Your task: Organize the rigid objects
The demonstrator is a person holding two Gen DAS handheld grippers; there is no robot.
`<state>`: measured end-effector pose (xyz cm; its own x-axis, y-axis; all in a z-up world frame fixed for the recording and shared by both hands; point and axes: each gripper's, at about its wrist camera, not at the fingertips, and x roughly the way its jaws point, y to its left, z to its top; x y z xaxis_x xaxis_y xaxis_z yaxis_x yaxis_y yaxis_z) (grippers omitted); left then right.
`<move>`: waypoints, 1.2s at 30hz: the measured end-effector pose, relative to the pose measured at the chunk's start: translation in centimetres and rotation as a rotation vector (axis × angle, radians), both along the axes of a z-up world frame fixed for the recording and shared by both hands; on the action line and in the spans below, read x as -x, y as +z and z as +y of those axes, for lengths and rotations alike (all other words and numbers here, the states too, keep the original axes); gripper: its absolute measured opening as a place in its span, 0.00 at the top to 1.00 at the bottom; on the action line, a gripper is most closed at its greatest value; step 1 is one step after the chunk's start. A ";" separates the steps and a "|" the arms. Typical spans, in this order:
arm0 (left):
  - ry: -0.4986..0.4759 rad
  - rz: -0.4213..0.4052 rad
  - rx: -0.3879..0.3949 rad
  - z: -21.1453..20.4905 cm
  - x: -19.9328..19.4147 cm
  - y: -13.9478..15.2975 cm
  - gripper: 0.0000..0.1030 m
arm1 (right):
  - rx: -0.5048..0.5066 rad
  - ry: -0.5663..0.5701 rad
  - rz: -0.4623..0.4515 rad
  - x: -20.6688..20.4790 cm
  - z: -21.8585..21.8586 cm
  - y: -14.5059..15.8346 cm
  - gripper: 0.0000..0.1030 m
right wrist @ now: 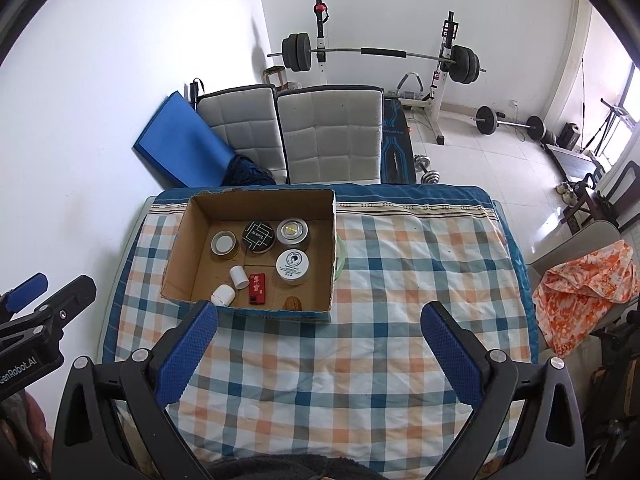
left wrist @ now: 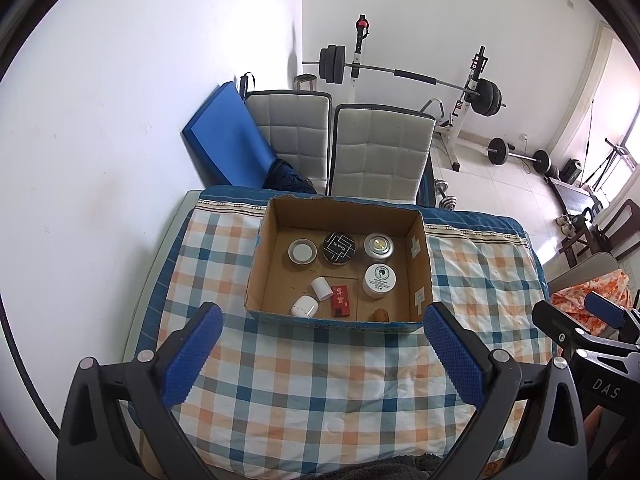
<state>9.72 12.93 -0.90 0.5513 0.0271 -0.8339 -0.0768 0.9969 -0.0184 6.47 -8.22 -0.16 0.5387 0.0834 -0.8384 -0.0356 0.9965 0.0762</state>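
Tongs first: the left tongs (left wrist: 323, 350) hang released over the checked cloth (left wrist: 320, 380) on the table, blue pads spread wide with nothing between them. The right tongs (right wrist: 320, 346) are likewise spread and empty above the same cloth; in the left view they show at 3 o'clock (left wrist: 592, 320), and the left pair shows at 9 o'clock in the right view (right wrist: 36, 300).

Just beyond the fingertips sits an open cardboard box (left wrist: 420, 264), at 12 o'clock from the left tongs and at 11 o'clock from the right tongs (right wrist: 188, 240). All the small rigid things lie inside it. Along the far wall stands a row of three round tins: a silver-rimmed one with a white centre (left wrist: 302, 251), a black one with white line pattern (left wrist: 339, 247), and a silver one with a gold middle (left wrist: 378, 245). At 6 o'clock from that last tin is a white jar with a printed round label (left wrist: 379, 280). Nearer the front wall lie a small white cylinder on its side (left wrist: 321, 288), a white rounded case (left wrist: 304, 306), a flat red pack (left wrist: 341, 300) with a dark end, and a brown nut-like thing (left wrist: 381, 315) touching the front wall.

Past the table stand two grey padded chairs (left wrist: 380, 148), a blue mat (left wrist: 228, 136) leaning on the wall, and a barbell rack (left wrist: 400, 72). Orange patterned fabric (right wrist: 584, 280) lies at 3 o'clock in the right view.
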 end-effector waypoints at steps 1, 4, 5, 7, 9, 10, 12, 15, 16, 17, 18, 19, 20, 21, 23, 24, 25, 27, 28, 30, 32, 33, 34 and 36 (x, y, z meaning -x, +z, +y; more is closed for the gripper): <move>0.001 -0.001 -0.001 0.0 0.0 0.0 0.00 | 0.005 -0.001 -0.004 0.0 0.0 0.0 0.00; 0.001 0.001 0.000 0.1 0.0 0.1 0.00 | 0.010 -0.005 -0.011 0.0 0.0 0.5 0.00; 0.000 0.000 0.001 0.1 0.0 0.1 0.00 | 0.016 -0.006 -0.016 0.0 0.1 0.7 0.00; -0.002 0.000 -0.002 0.0 0.0 0.2 0.00 | 0.027 -0.007 -0.025 0.0 0.2 0.9 0.00; 0.001 0.000 -0.003 -0.1 0.1 0.2 0.00 | 0.034 -0.007 -0.031 0.0 0.3 1.1 0.00; 0.000 0.000 -0.006 -0.1 0.1 0.3 0.00 | 0.040 -0.007 -0.034 0.0 0.4 1.1 0.00; 0.001 -0.002 -0.003 -0.1 0.2 0.3 0.00 | 0.051 -0.007 -0.041 0.1 0.5 1.1 0.00; 0.002 -0.009 -0.006 -0.2 0.2 0.4 0.00 | 0.053 -0.008 -0.040 0.1 0.7 1.1 0.00; 0.004 -0.013 -0.008 -0.2 0.2 0.5 0.00 | 0.058 -0.010 -0.041 0.1 0.7 1.0 0.00; 0.003 -0.016 -0.009 -0.1 0.3 0.5 0.00 | 0.060 -0.016 -0.044 0.2 0.6 1.0 0.00; 0.002 -0.018 -0.010 -0.1 0.3 0.5 0.00 | 0.057 -0.020 -0.045 0.3 0.5 1.0 0.00; 0.002 -0.016 -0.010 -0.1 0.3 0.5 0.00 | 0.054 -0.025 -0.046 0.3 0.4 0.9 0.00; 0.000 -0.015 -0.011 -0.1 0.3 0.5 0.00 | 0.054 -0.031 -0.050 0.4 0.3 0.9 0.00; 0.003 -0.017 -0.009 -0.1 0.4 0.5 0.00 | 0.058 -0.033 -0.053 0.5 0.3 0.9 0.00; 0.001 -0.016 -0.009 -0.1 0.4 0.5 0.00 | 0.065 -0.035 -0.057 0.6 0.3 0.9 0.00; 0.002 -0.015 -0.010 -0.2 0.5 0.5 0.00 | 0.065 -0.035 -0.059 0.6 0.3 0.9 0.00; -0.001 -0.014 -0.009 -0.1 0.5 0.6 0.00 | 0.067 -0.035 -0.059 0.7 0.3 0.9 0.00; -0.010 -0.015 -0.009 -0.1 0.6 0.6 0.00 | 0.067 -0.035 -0.059 0.7 0.4 0.9 0.00; -0.013 -0.016 -0.012 -0.1 0.6 0.7 0.00 | 0.069 -0.036 -0.061 0.7 0.4 0.9 0.00; -0.016 -0.017 -0.013 -0.2 0.6 0.6 0.00 | 0.073 -0.038 -0.069 0.8 0.4 1.0 0.00; -0.023 -0.020 -0.010 -0.2 0.5 0.7 0.00 | 0.071 -0.044 -0.077 0.9 0.2 1.2 0.00; -0.027 -0.022 -0.010 -0.2 0.5 0.7 0.00 | 0.070 -0.046 -0.082 0.9 0.2 1.3 0.00; -0.027 -0.025 -0.015 -0.1 0.5 0.8 0.00 | 0.073 -0.048 -0.086 1.0 0.1 1.3 0.00; -0.032 -0.022 -0.017 -0.2 0.3 0.6 0.00 | 0.069 -0.051 -0.086 1.0 -0.1 1.4 0.00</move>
<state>9.41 12.75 -0.32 0.5704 0.0231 -0.8210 -0.0444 0.9990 -0.0028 5.47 -8.27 1.19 0.6111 -0.0022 -0.7916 0.0116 0.9999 0.0061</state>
